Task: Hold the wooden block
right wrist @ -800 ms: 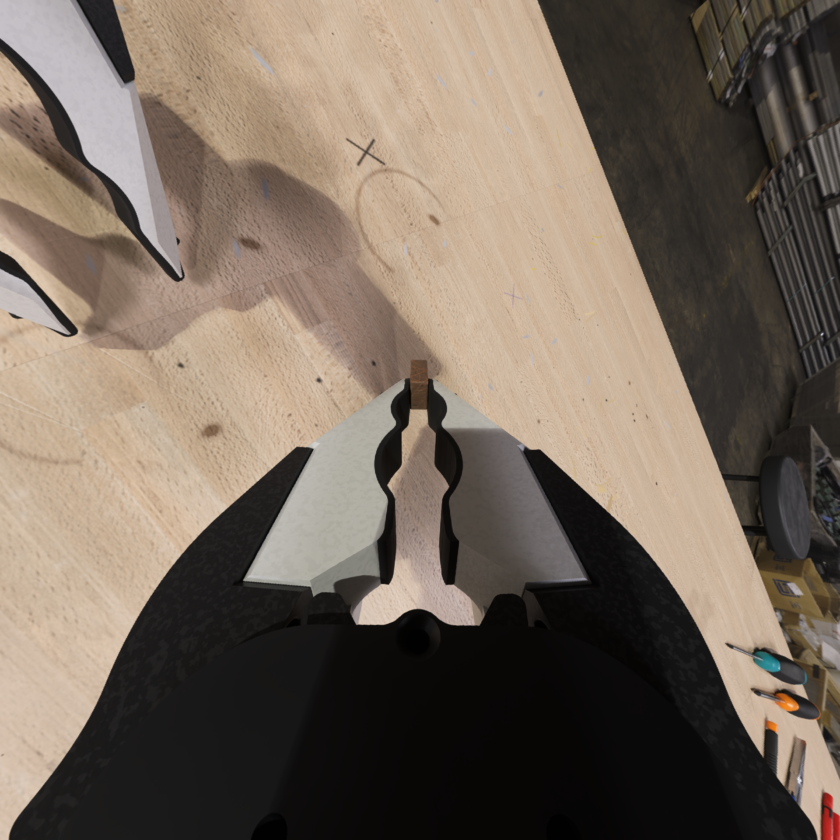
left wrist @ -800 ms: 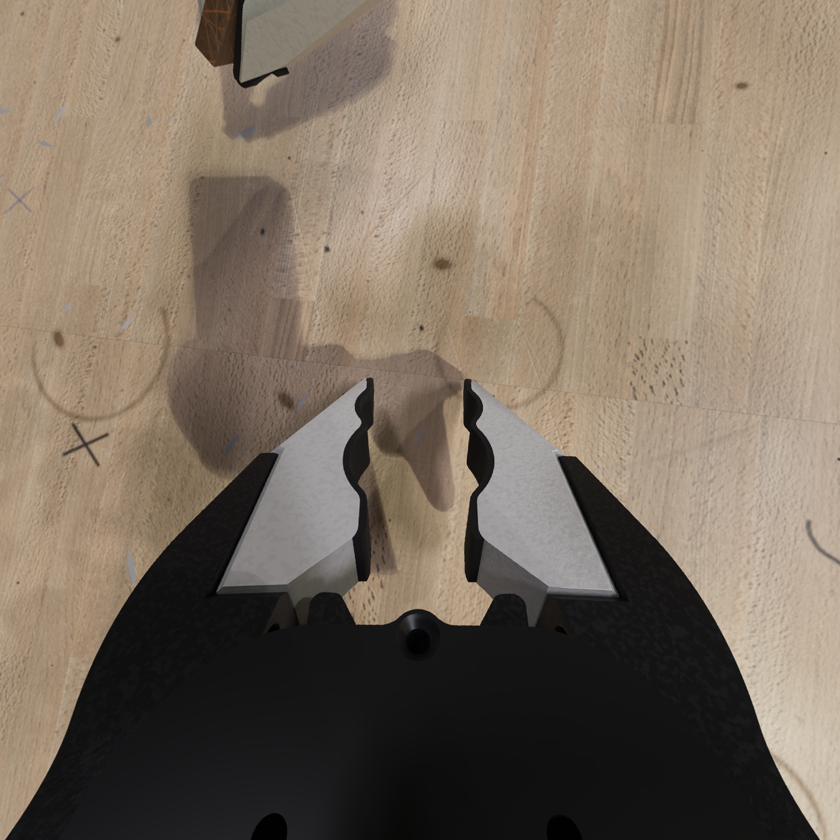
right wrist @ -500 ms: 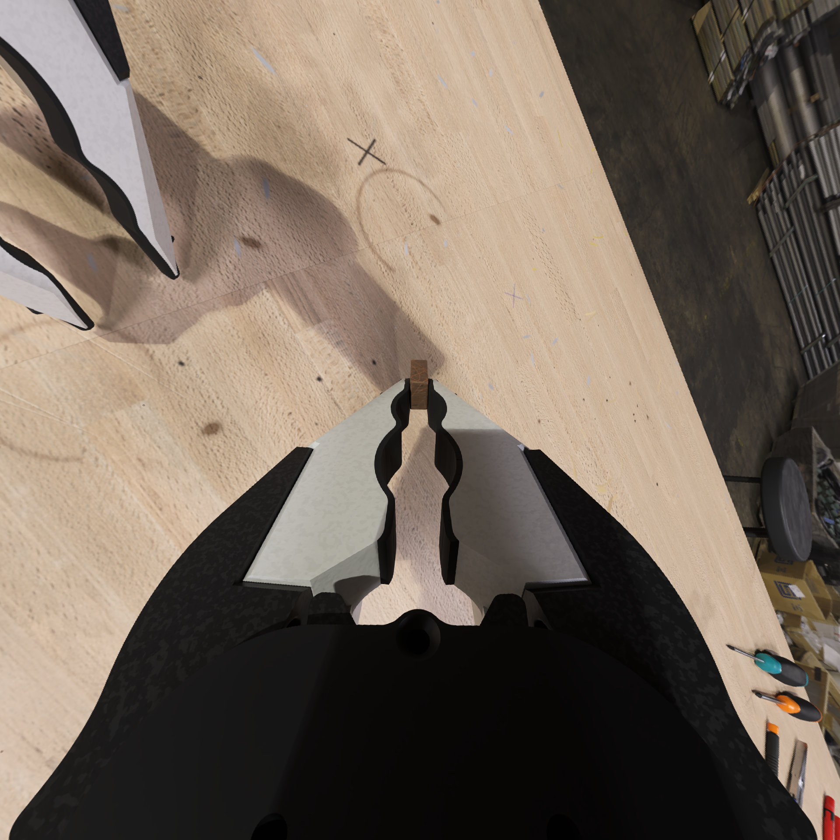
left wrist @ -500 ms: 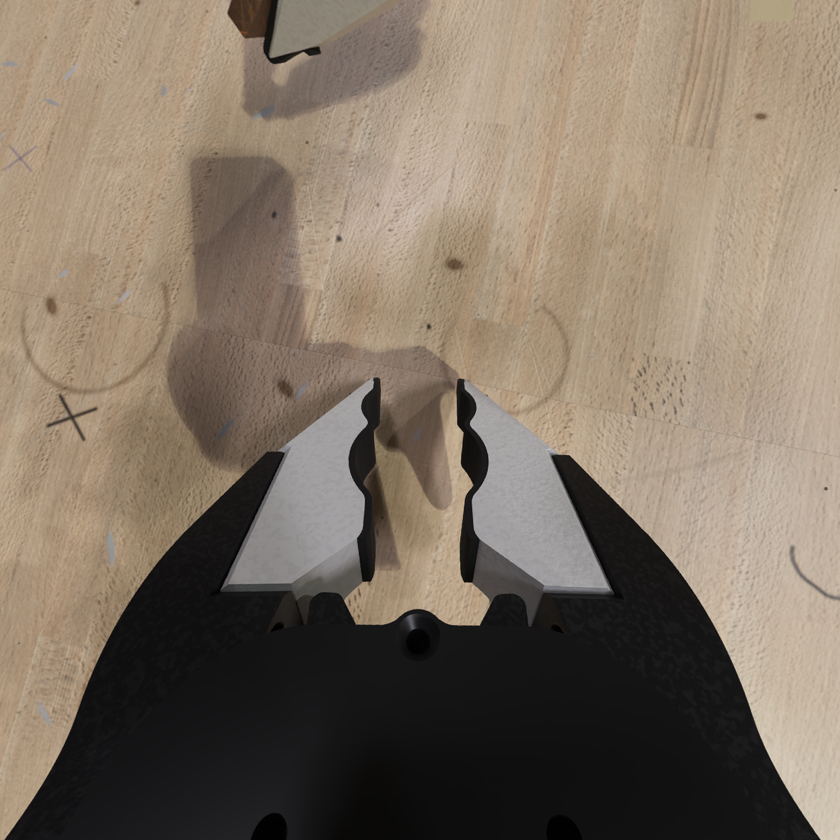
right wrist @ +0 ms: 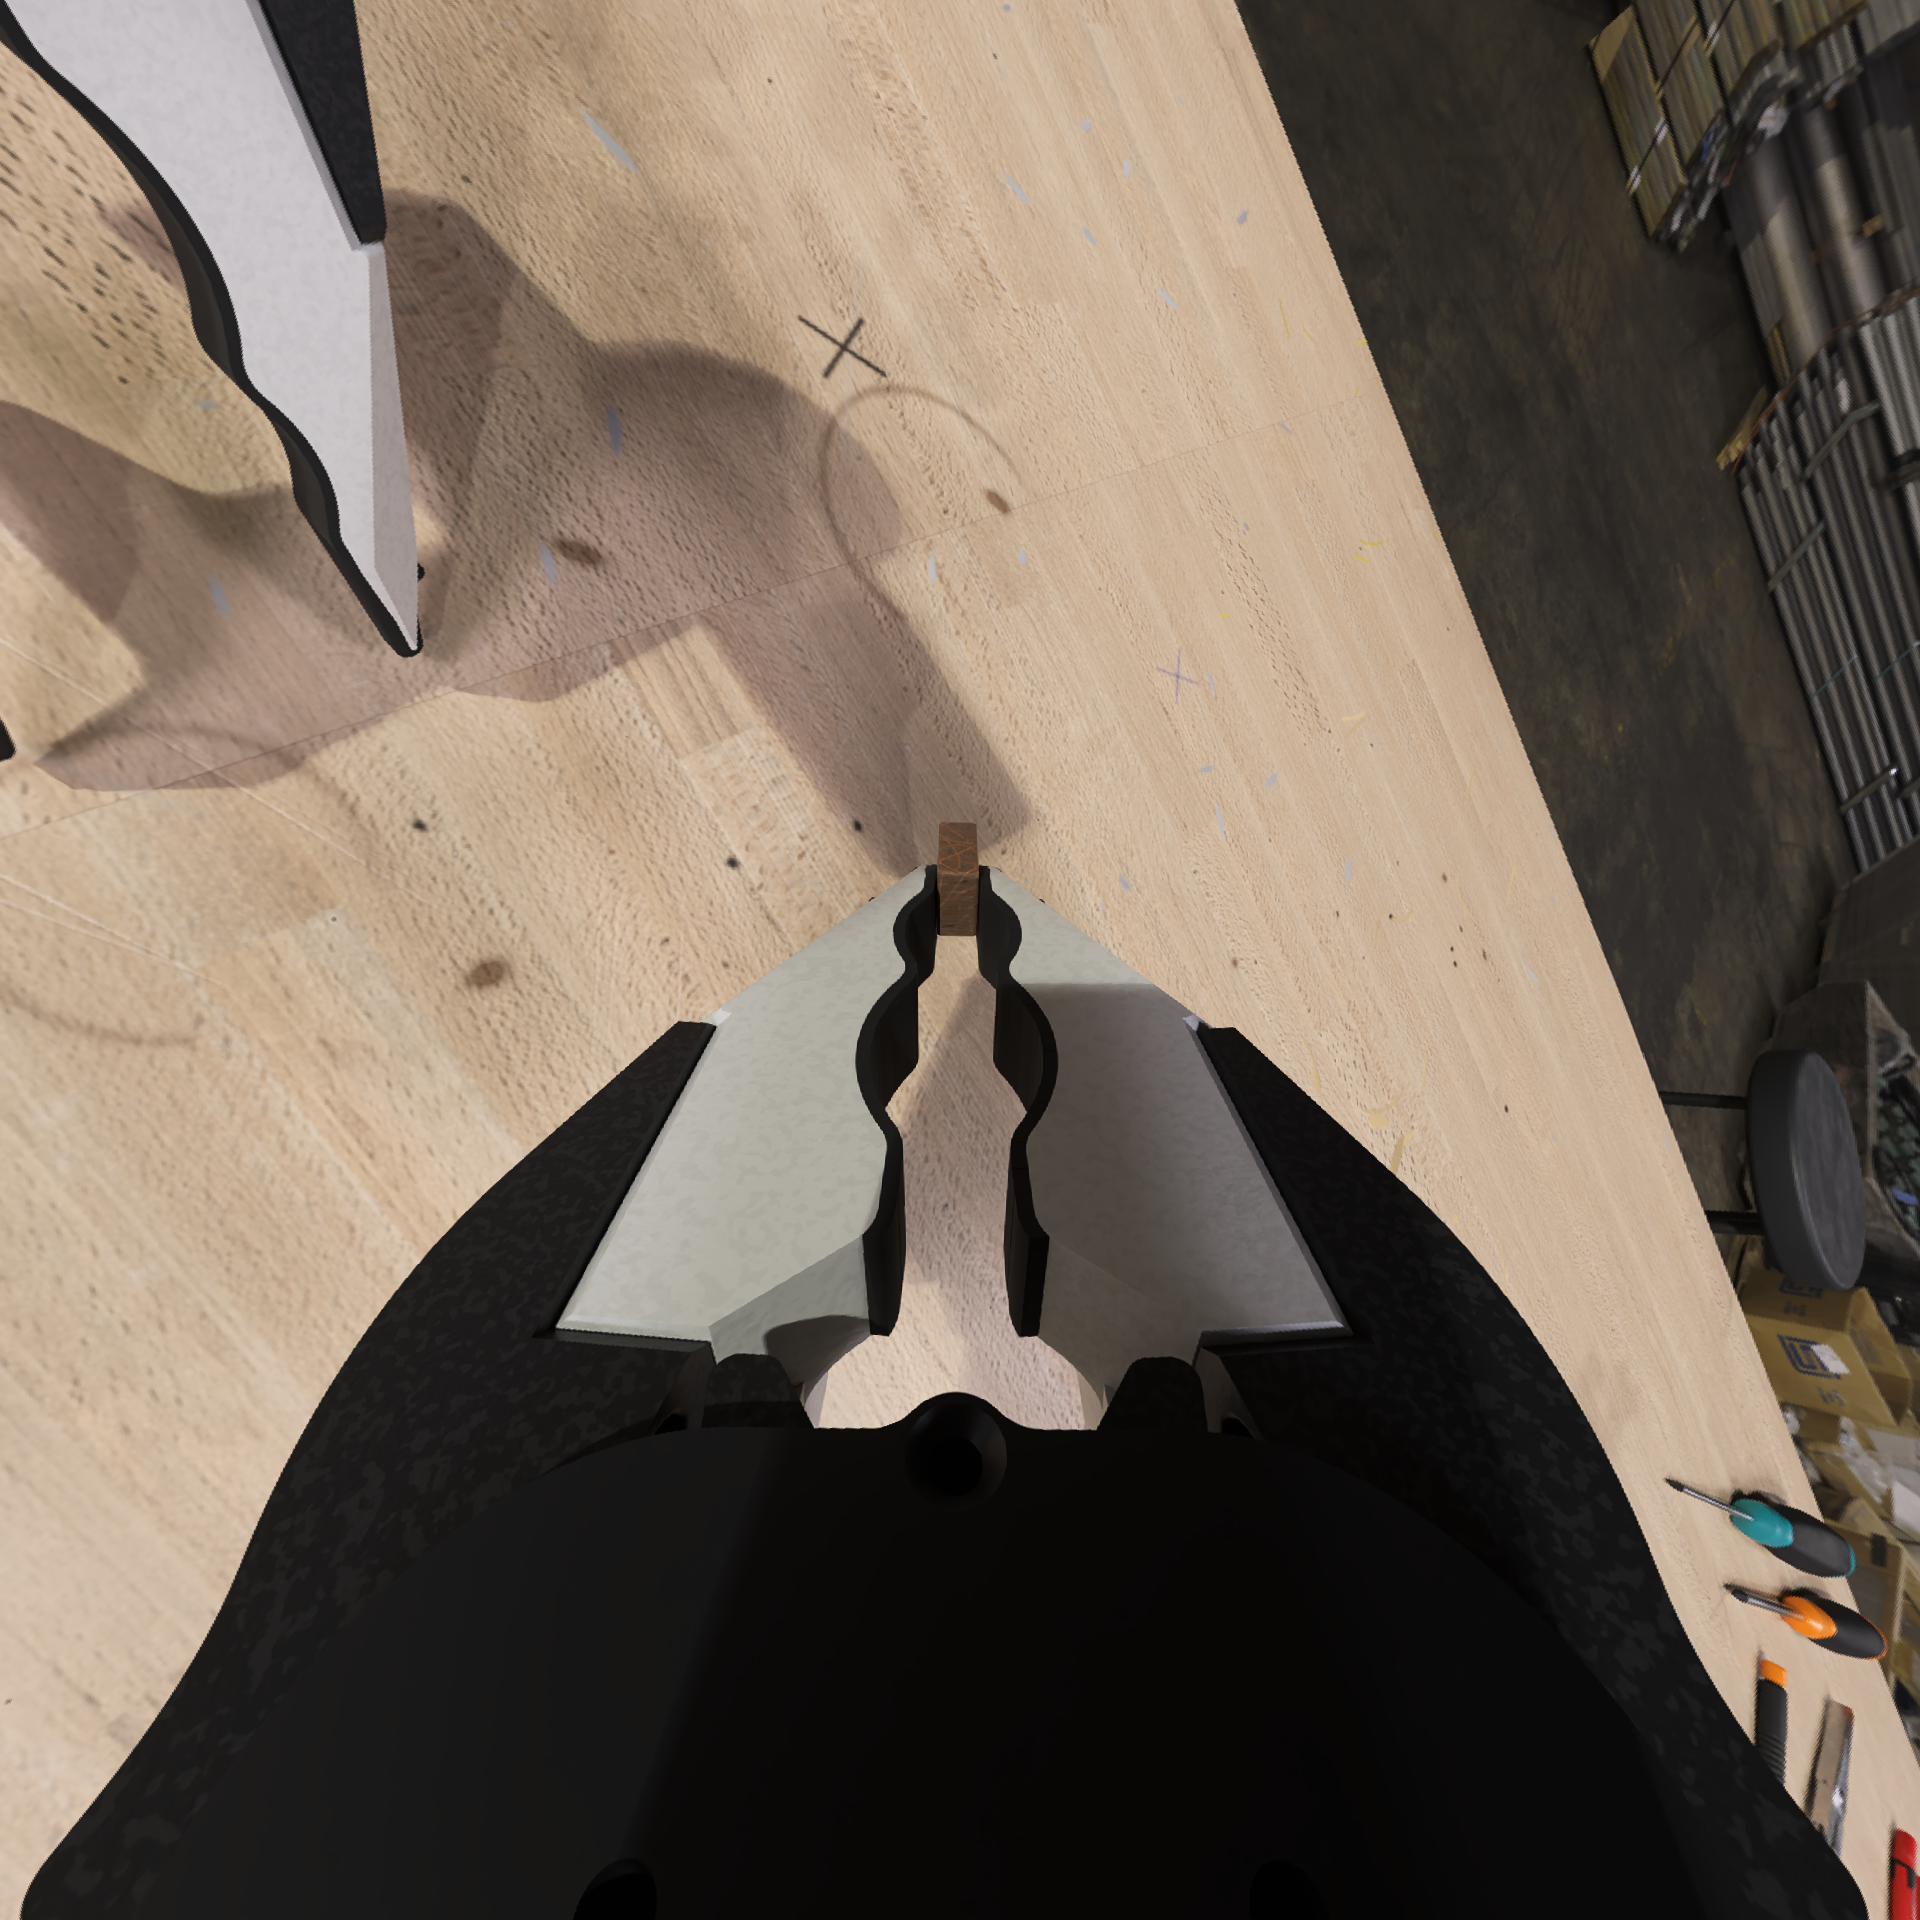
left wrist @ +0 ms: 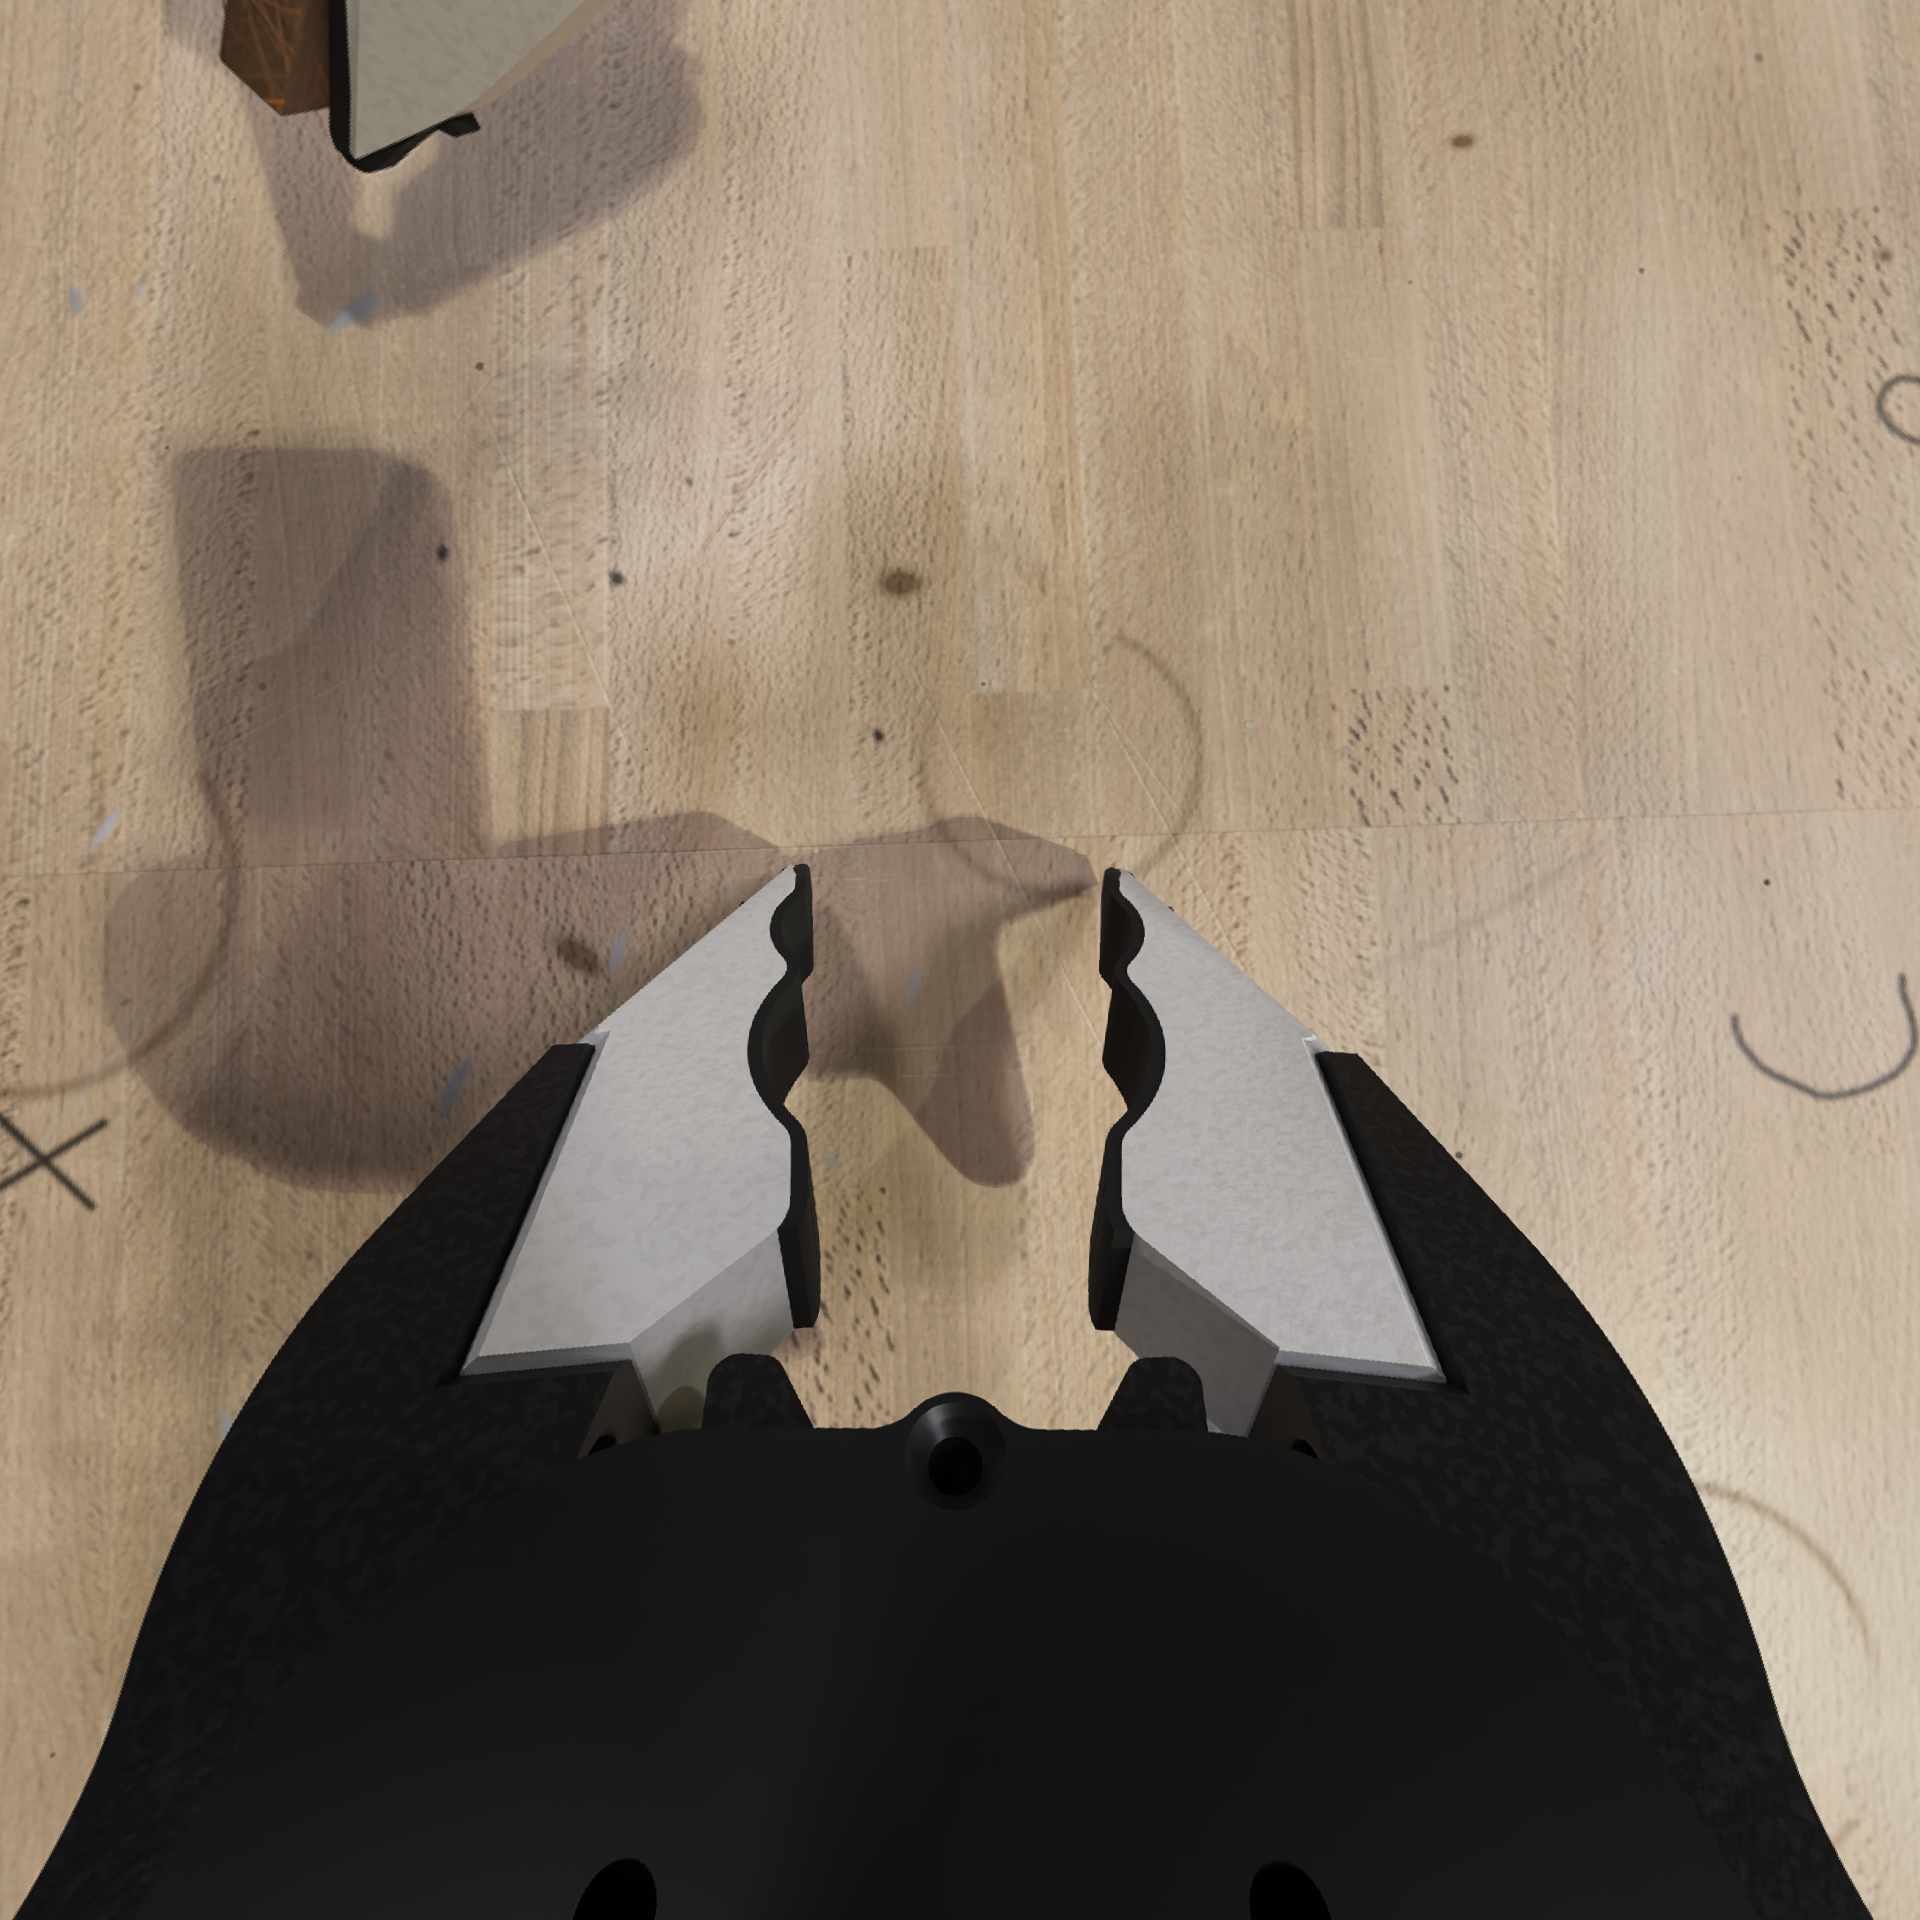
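Right gripper [right wrist: 957,883] is pinching the wooden block [right wrist: 957,878] at its fingertips; the block sits at frame centre in the right wrist view, raised above the workbench [right wrist: 1143,727] and casting a shadow beside it. Left gripper [left wrist: 951,883] has its jaws spread, with nothing between them.

Change noted: over the last second the left jaws have widened from a narrow gap, while the right grip on the block is unchanged. In the left wrist view the block [left wrist: 275,52] and the right gripper's finger appear at upper left, well apart from the left tips. Judgement: the hold is established by the right gripper alone; the left may be preparing to assist.

Materials: the block is small, dark reddish-brown, square-edged, with visible grain. Fingers are pale grey wedges with black scalloped pads. The workbench is light laminated wood with pencil marks. Screwdrivers [right wrist: 1787,1558] lie at lower right.
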{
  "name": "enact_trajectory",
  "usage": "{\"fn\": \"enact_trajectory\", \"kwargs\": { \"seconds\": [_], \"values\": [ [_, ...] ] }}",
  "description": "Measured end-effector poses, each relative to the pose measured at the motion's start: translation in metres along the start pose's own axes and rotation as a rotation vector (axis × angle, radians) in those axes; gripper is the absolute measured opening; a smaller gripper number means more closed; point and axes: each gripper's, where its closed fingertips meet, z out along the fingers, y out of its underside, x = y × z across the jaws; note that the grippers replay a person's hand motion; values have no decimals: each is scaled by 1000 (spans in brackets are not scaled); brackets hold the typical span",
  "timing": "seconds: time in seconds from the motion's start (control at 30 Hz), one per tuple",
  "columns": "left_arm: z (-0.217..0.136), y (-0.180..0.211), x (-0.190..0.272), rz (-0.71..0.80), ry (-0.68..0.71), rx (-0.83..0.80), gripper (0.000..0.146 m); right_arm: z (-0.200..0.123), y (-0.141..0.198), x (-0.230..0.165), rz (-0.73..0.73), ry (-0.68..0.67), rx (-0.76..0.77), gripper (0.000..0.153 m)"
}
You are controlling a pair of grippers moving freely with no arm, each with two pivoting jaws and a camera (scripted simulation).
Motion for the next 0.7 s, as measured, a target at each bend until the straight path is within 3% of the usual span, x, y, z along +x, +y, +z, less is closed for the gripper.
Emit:
{"fn": "enact_trajectory", "kwargs": {
  "seconds": [0.2, 0.33, 0.7],
  "values": [
    [1, -1, 0, -43, -42, 5, 46, 0, 0, 0, 1, 0, 2, 6],
    [-5, -4, 2, -57, -41, 17, 58, 0, 0, 0, 2, 0, 2, 6],
    [-3, 2, -8, -17, -63, -52, 54, 0, 0, 0, -13, 3, -4, 6]
  ]
}}
